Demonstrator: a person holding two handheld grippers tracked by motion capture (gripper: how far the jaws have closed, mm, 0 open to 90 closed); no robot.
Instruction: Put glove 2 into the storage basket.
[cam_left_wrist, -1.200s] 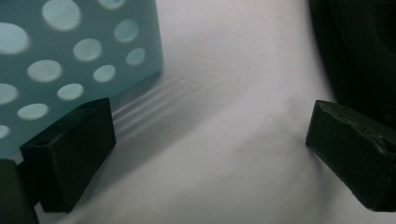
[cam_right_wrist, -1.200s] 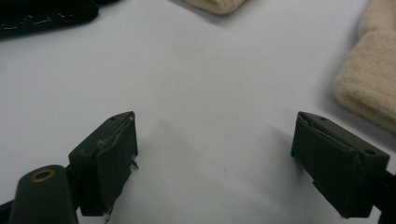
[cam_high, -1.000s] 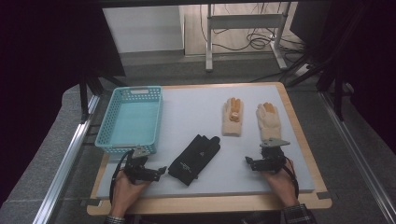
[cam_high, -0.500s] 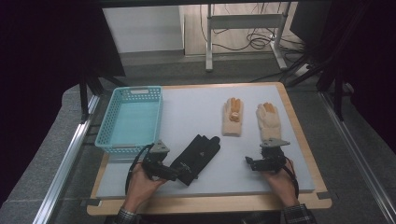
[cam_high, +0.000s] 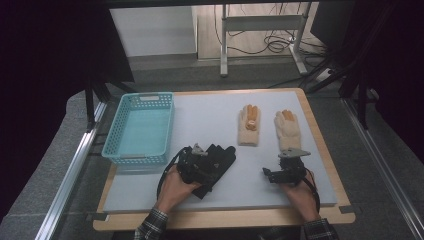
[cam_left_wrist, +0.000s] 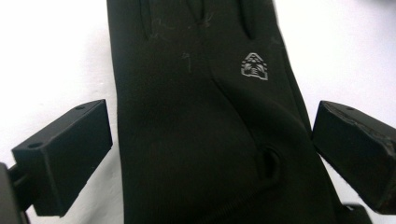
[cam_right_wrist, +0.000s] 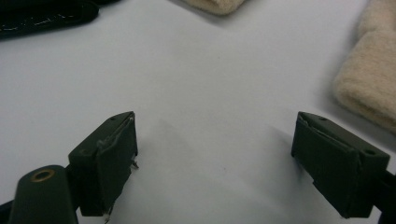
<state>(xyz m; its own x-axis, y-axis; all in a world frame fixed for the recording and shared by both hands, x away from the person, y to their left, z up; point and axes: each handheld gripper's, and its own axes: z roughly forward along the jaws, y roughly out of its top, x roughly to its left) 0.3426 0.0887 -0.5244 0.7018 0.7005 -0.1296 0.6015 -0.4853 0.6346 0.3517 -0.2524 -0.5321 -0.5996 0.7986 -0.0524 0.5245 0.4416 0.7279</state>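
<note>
Blk block-shaped tongs (cam_left_wrist: 212, 154) w/ screw holes, plaid sleeves (cam_high: 152, 227), grey 3-cornered plate (cam_high: 294, 153), blk cables

a wooden-edged table (cam_high: 320, 150) with a pale grey top stands on grey floor (cam_high: 165, 70), dark curtains (cam_high: 45, 75) at both sides, a white metal stand (cam_high: 260, 22) and loose cables (cam_high: 272, 42) behind.

basket (cam_high: 140, 130) left | black glove (cam_high: 220, 160) centre | two gloves (cam_high: 249, 125) right
</note>
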